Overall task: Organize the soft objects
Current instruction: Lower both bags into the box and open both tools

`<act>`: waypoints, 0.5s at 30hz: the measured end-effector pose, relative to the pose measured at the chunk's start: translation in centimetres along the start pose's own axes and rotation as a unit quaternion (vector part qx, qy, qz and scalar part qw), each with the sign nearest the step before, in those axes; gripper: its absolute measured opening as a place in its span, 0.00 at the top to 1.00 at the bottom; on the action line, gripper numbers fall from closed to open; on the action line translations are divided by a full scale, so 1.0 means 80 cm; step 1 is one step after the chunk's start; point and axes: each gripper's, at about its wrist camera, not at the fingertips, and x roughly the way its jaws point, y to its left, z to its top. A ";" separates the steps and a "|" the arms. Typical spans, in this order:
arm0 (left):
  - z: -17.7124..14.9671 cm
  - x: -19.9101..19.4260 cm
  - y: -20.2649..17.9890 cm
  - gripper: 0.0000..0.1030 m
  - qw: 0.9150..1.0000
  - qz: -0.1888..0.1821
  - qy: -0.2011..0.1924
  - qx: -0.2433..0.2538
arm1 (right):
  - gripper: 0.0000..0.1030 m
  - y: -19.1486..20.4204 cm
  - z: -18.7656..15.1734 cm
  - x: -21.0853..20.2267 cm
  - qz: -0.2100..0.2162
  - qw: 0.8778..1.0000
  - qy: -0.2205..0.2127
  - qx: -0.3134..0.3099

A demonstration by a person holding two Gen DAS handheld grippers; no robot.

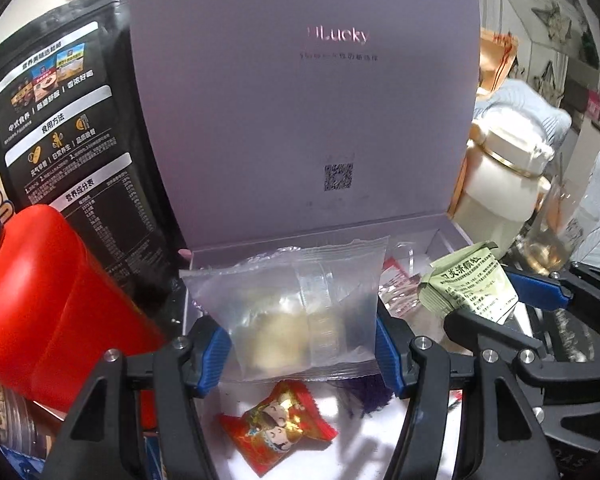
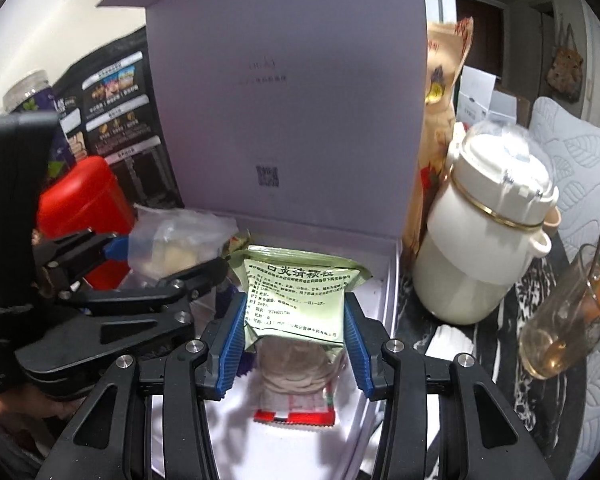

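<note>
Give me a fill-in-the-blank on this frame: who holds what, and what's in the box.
1. The left gripper is shut on a ____ plastic packet.
2. The right gripper is shut on a pale ____ sachet with printed text.
3. Both packets hang over the open lilac box, whose lid stands ____.
4. On the box floor under the left gripper lies a ____ wrapped candy.

Missing words: clear; green; upright; red
</note>
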 end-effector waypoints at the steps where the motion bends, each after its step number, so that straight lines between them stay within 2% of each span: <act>1: -0.001 0.000 -0.004 0.40 1.000 0.002 0.001 0.002 | 0.56 -0.001 -0.001 0.004 0.000 1.000 0.005 0.001; 5: -0.002 0.007 -0.011 0.40 1.000 0.006 0.009 0.008 | 0.56 -0.003 -0.006 0.019 -0.003 1.000 0.023 0.004; 9: 0.003 0.027 -0.012 0.40 0.999 -0.010 0.034 0.004 | 0.55 -0.009 -0.010 0.034 -0.006 0.999 0.045 0.003; 15: 0.003 0.033 -0.021 0.40 0.999 -0.004 0.039 0.014 | 0.54 -0.017 -0.012 0.044 -0.010 0.998 0.058 0.011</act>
